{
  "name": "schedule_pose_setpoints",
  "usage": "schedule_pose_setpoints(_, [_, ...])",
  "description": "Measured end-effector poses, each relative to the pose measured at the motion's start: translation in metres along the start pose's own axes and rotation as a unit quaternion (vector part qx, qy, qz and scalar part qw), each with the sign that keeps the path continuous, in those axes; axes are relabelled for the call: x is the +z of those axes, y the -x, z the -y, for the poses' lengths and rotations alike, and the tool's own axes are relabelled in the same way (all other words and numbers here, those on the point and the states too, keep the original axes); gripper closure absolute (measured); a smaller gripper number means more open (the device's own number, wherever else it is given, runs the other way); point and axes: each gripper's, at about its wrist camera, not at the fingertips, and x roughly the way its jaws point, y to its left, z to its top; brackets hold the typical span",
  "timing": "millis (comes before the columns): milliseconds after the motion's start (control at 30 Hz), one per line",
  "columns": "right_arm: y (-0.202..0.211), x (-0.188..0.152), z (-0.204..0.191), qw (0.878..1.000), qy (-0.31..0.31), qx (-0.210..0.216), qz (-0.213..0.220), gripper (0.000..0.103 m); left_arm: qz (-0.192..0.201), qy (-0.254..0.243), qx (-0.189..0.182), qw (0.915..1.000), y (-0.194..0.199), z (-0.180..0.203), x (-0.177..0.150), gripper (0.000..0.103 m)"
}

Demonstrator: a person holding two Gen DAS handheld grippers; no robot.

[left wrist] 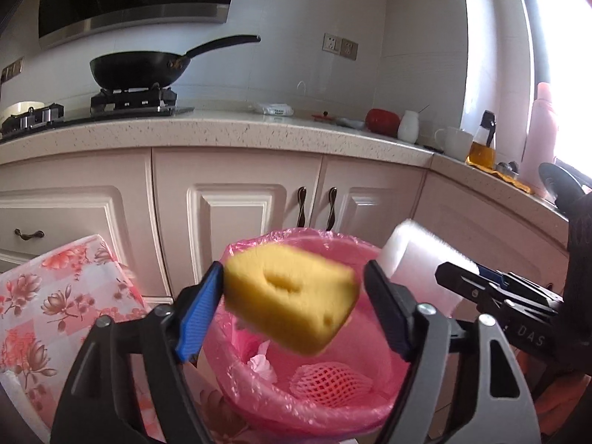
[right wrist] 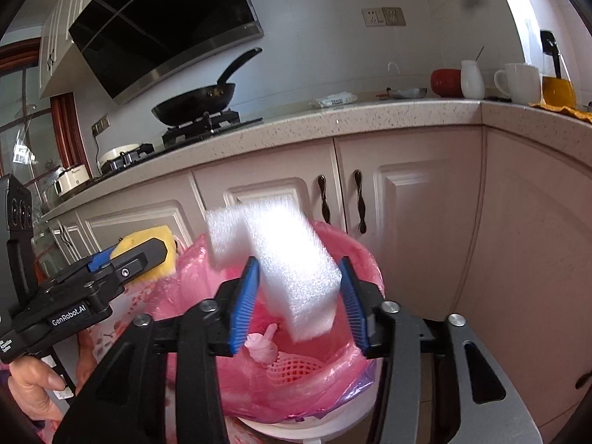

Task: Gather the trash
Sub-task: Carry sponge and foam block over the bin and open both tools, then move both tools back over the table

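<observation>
We're holding both grippers over the bin point(left wrist: 307, 403), lined w/ a pink bag point(right wrist: 355, 259), on the floor in front of the cabinets point(left wrist: 236, 199). Left gripper point(left wrist: 294, 310): jaws standing wide, yellow sponge point(left wrist: 292, 296) between them but gaps showing on both sides, so pads aren't pressing; it's looking loose, probably dropping. Right gripper point(right wrist: 299, 299): jaws at a mid width, white foam block point(right wrist: 292, 270) tilted between them, also w/ gaps, not gripped. Both pieces are blurred.

Risks, as we're judging it: the sponge is sitting near the bin's near-left rim, so it could clip the edge and be bouncing onto the floral cloth point(left wrist: 55, 314) at left. The foam is long and tilted; it could be catching on the bag's rim or a jaw and tipping out on the far side.

Hard to tell: bin's base is cut off by the grippers; contents partly hidden, just red mesh netting point(left wrist: 329, 384) and crumpled tissue point(left wrist: 264, 364) showing. Can't tell if either piece is touching a pad.
</observation>
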Motion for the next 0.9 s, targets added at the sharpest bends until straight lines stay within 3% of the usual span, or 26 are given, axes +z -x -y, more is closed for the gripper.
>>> schedule_pose_setpoints(167, [0.003, -0.005, 0.008, 1.0, -0.008, -0.013, 0.0, 0.051, -0.008, 0.013, 0.005, 0.9999, -0.007, -0.01, -0.005, 0.019])
schedule_pose_setpoints(333, [0.021, -0.009, 0.009, 1.0, -0.014, -0.015, 0.003, 0.051, 0.004, 0.002, 0.026, 0.9997, 0.017, -0.013, -0.008, 0.015])
schedule_pose_setpoints(467, [0.043, -0.012, -0.006, 1.0, -0.004, -0.007, 0.007, 0.051, 0.013, -0.013, 0.062, 0.9979, 0.05, -0.015, -0.013, 0.005])
schedule_pose_setpoints(900, [0.104, -0.044, -0.114, 0.997, 0.028, 0.075, 0.006, 0.042, 0.015, -0.029, 0.151, 0.9881, 0.207, -0.045, -0.069, 0.005])
